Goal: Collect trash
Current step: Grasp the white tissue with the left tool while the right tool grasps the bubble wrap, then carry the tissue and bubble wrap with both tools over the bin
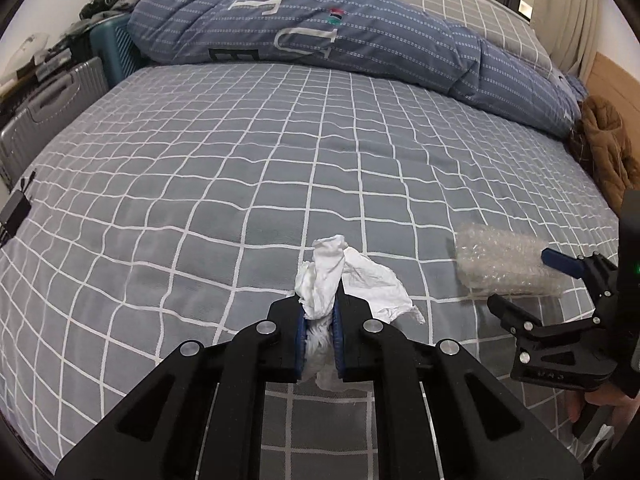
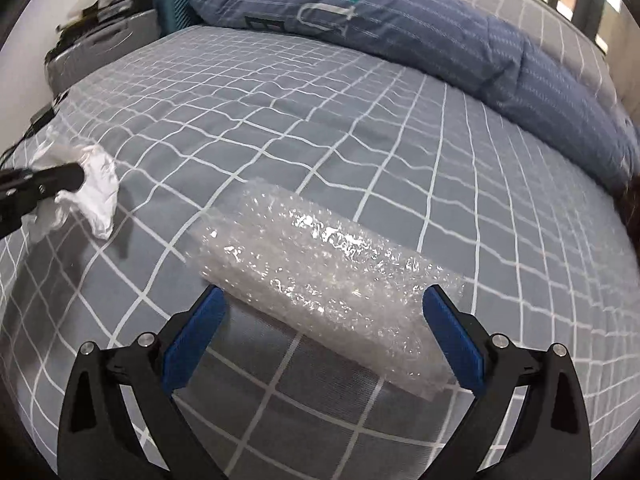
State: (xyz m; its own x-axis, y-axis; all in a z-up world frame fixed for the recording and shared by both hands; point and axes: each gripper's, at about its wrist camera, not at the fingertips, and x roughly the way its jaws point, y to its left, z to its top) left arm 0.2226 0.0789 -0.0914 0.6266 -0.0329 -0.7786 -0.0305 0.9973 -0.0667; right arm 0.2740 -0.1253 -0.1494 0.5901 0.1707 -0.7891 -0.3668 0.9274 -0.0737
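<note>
My left gripper (image 1: pixel 319 308) is shut on a crumpled white tissue (image 1: pixel 340 276), which sticks out past the blue pads just above the grey checked bed sheet (image 1: pixel 240 160). The tissue also shows at the left of the right wrist view (image 2: pixel 94 188), with the left gripper's black finger across it. A clear roll of bubble wrap (image 2: pixel 320 276) lies on the sheet. My right gripper (image 2: pixel 324 300) is open, its blue pads on either side of the roll's near end. In the left wrist view the roll (image 1: pixel 504 264) lies at the right with the right gripper (image 1: pixel 524 280) at it.
A rolled blue quilt (image 1: pixel 320 40) lies along the far side of the bed. A brown garment (image 1: pixel 604 148) sits at the right edge. A grey suitcase (image 1: pixel 44 112) and a teal one (image 1: pixel 116 52) stand beyond the left edge. A black charger (image 1: pixel 16 212) lies far left.
</note>
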